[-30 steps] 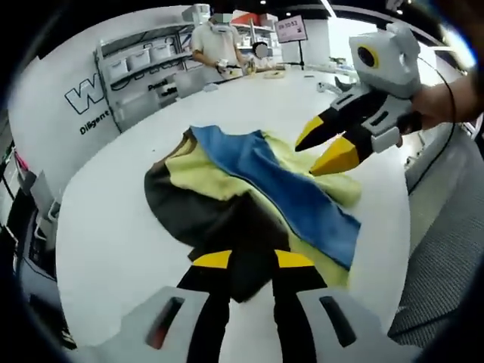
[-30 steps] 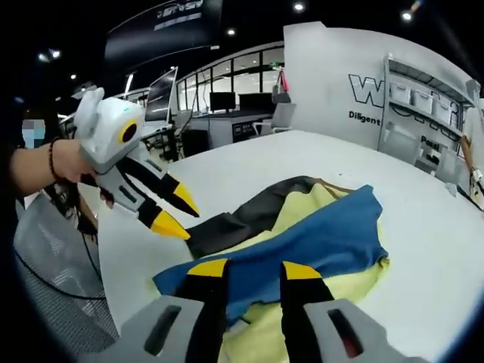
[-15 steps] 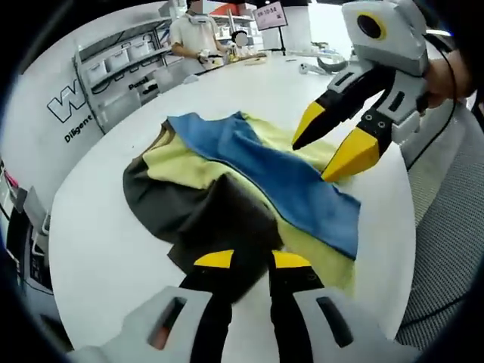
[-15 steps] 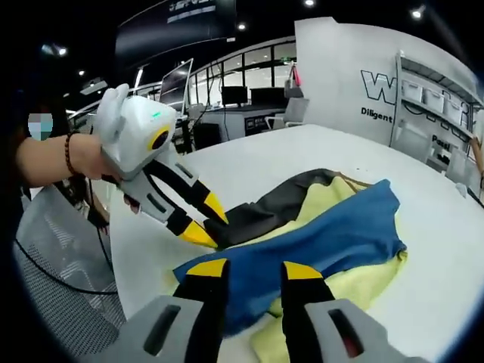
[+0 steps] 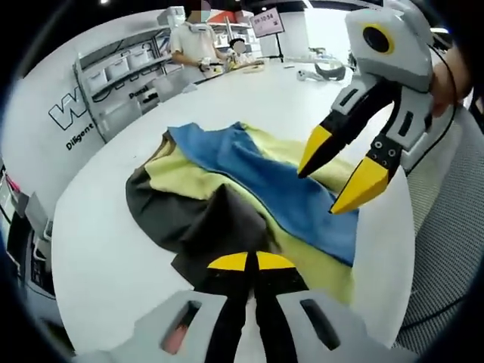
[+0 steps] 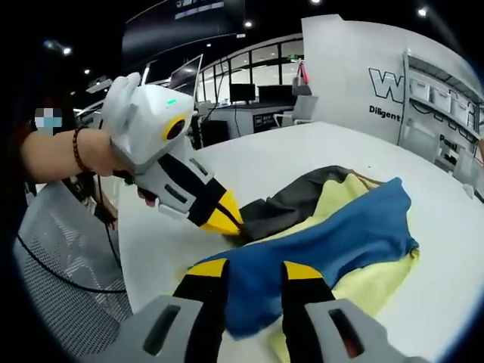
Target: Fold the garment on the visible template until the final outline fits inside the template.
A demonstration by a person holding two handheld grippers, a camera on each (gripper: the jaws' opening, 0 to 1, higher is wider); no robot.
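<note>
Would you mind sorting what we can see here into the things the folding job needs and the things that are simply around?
Job:
garment, blue, yellow and dark
left gripper, jaws together on the garment's dark edge
right gripper, jaws apart above the blue part
white table

Around:
shelving with bins
person at the far counter
mesh chair

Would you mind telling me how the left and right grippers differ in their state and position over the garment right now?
The left gripper has its jaws closed together, pinching the dark grey edge of the yellow, blue and grey garment; the right gripper has its jaws spread apart, holding nothing. The left one touches the cloth at its grey corner, while the right one hovers above the blue band. Both have black jaws with yellow tips and white bodies, each held in a person's hand.
</note>
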